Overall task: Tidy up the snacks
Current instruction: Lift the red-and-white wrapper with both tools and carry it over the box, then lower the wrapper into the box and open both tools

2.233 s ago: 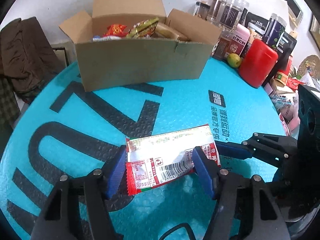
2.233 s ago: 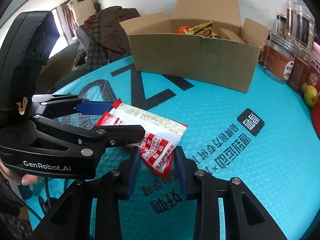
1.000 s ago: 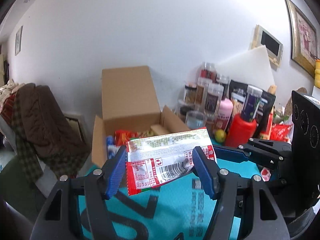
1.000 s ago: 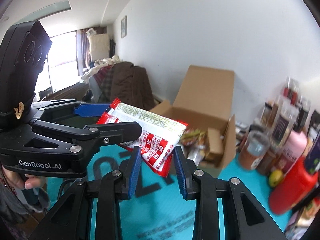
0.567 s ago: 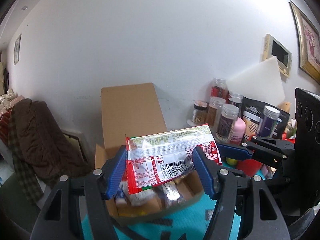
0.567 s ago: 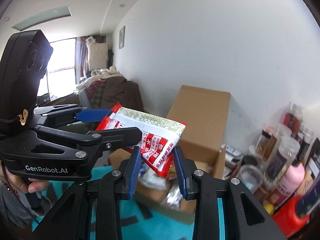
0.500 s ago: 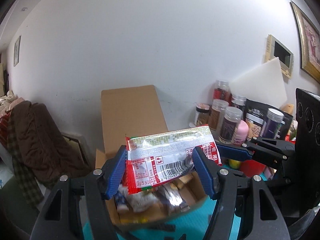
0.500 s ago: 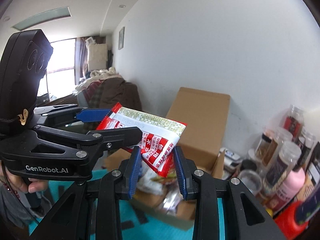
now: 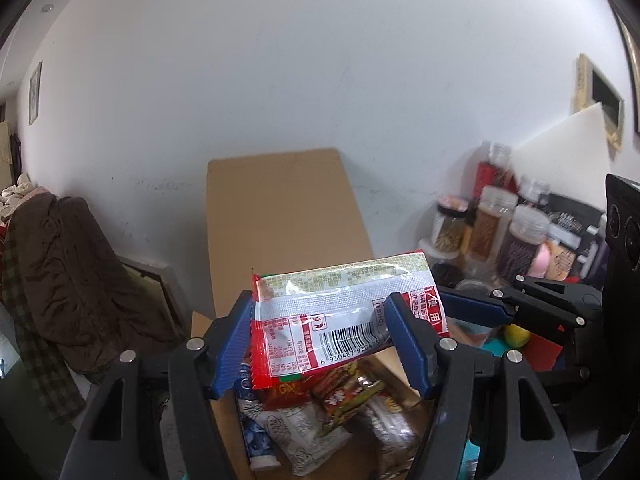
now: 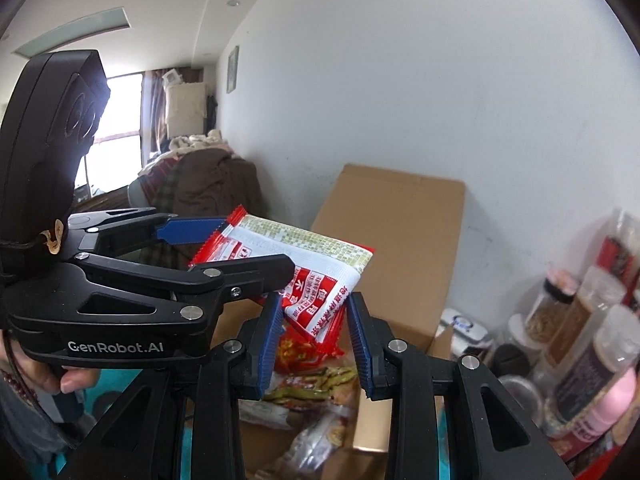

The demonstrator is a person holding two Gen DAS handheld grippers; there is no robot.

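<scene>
A red and white snack packet [image 9: 340, 312] with a barcode hangs in the air above the open cardboard box [image 9: 280, 216]. My left gripper [image 9: 320, 344] is shut on its two short ends. My right gripper [image 10: 314, 336] is shut on one corner of the same packet [image 10: 316, 280]. The box [image 10: 392, 232] holds several snack packets [image 9: 328, 408], which also show in the right wrist view [image 10: 312, 392]. The box's back flap stands upright against the white wall.
Several jars and bottles [image 9: 500, 224] stand right of the box, with a pink bottle [image 10: 612, 404] and a yellow-green fruit [image 9: 516, 336]. A brown coat [image 9: 60, 280] lies over a chair at the left. The teal table top [image 10: 116, 384] shows below.
Both grippers have carried the packet up from the table and forward over the open box. The box is now closer and directly beneath the packet.
</scene>
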